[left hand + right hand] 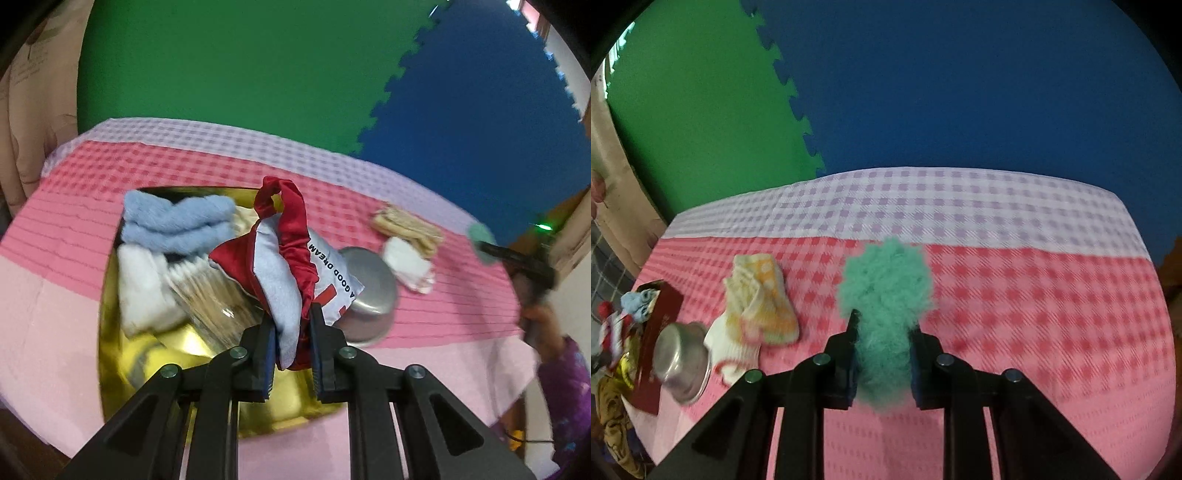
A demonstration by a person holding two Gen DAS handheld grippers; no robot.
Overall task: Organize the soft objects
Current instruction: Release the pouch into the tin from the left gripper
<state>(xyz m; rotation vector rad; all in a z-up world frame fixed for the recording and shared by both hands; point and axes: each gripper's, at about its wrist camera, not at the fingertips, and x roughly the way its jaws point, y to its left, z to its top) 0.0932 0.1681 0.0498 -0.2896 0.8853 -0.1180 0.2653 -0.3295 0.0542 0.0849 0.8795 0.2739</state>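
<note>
Black linkage arms of the left claw (291,325) are filling the near edge of the left view, pads clenched on a red and grey fabric pouch (284,258) printed with "GOOD DREAM". Pouch is being held by its lower end, hanging clear above the gold box (110,295), probably so it can be lowered in beside what is already stored.

Contents of the gold box: folded blue fluffy cloth (177,225) at the far end, white cloth (142,291) beside it, and a clear packet of pale sticks (210,291), blurred. Items are lying packed side by side, apparently sorted.

Right claw (882,343) is gripping a teal fluffy piece (886,291), its pads pressing into the fur on both sides while the tuft is bulging out above them. Piece is sitting clear of the pink checked tabletop (1034,295), judged to be on its way to the box, which lies well off to the left.

Remaining on the tabletop: yellow and white socks (762,295), a white sock (729,347) touching them, and a metal bowl (681,360) turned upside down next to the box. Bowl is hard, so it is likely not part of the sorting.
</note>
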